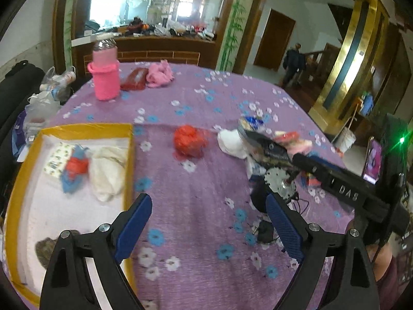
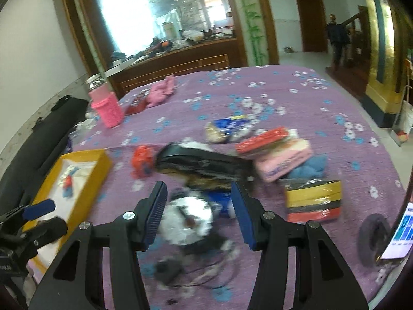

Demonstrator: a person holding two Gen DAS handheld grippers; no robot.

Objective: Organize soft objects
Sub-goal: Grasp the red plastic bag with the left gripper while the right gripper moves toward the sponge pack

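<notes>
left tongs (image 1: 206, 222): wide apart, holding nothing, lower centre over the purple floral tabletop (image 1: 206, 98) | right tongs (image 2: 198, 211): wide apart, holding nothing, above a blurred white item (image 2: 188, 219) | yellow-rimmed box (image 1: 85, 128): left of frame, holding cream cloth (image 1: 108, 168) and red-blue bundle (image 1: 74, 168) | red soft bundle (image 1: 189, 139): centre of frame, on tabletop beside box

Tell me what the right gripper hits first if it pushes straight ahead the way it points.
Probably the white fluffy bundle lying between the open right gripper fingers, low on the purple cloth; the black pouch sits just beyond. Blur leaves depth uncertain.
</notes>
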